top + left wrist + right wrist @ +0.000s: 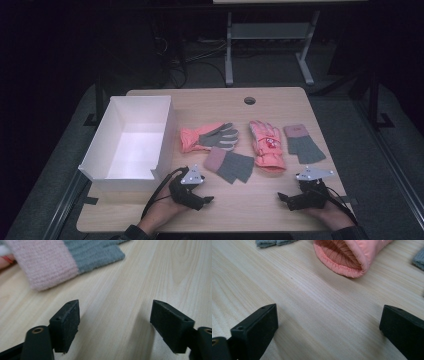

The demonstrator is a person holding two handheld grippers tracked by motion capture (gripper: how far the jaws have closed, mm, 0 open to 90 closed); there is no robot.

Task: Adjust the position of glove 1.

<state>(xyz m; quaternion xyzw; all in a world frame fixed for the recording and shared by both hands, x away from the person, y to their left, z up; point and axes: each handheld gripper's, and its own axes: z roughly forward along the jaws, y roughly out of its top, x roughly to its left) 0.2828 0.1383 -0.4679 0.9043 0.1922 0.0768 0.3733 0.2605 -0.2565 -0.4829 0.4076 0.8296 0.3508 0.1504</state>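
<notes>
The white open box (131, 142) sits at the counter's (260, 200) left edge, the biggest thing here and seemingly the place the gloves are bound for; it looks like light card or foam board, stiff-walled but easy to shove aside. Across the middle of the counter lie four gloves in a row. The two padded pink ski gloves are the bulkier pair: one with a grey palm (210, 137) lies crosswise beside the box, the other (266, 145) lies with its cuff toward the near edge, its open knitted mouth plain in the right gripper view (352, 255). These should be light, squashy and rather slick-skinned, so a pinch on the hemmed cuff rim ought to hold better than one on the puffy back. The two knitted grey gloves with pink cuffs are thinner and flatter: one (229, 165) lies just beyond the left gripper (206, 200), the other (303, 143) nearer the right edge. Being limp and grippy, they would drape from any hold; the ribbed pink cuff (47, 265) gives the thickest bite. The left gripper rests near the near edge with jaws spread and nothing between them; the right gripper (282, 197) likewise stands wide apart over bare wood.
</notes>
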